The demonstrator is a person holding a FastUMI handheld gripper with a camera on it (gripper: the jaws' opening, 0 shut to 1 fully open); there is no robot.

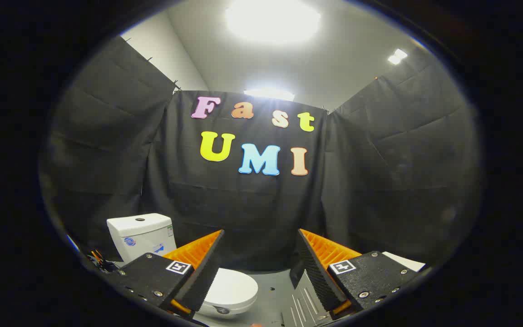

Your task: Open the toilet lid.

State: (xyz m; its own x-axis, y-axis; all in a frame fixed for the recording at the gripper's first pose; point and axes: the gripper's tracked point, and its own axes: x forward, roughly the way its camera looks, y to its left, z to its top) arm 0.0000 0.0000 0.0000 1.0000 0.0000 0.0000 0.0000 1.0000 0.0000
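A small white toilet sits low and ahead on the left. Its tank point(141, 234) stands upright behind my left finger. The white lid point(232, 288) lies flat and closed over the bowl, partly hidden by that finger. My gripper point(259, 261) is open, held well above and short of the toilet, with nothing between the fingers. The lid sits just beyond and below the left fingertip point(207, 268).
The toilet stands on a grey floor point(275, 290). A ridged metal plate point(304, 302) lies by my right finger, and a white sheet point(407, 261) shows past it. Some wires point(98, 260) lie left of the tank. Black cloth walls close in behind and on both sides.
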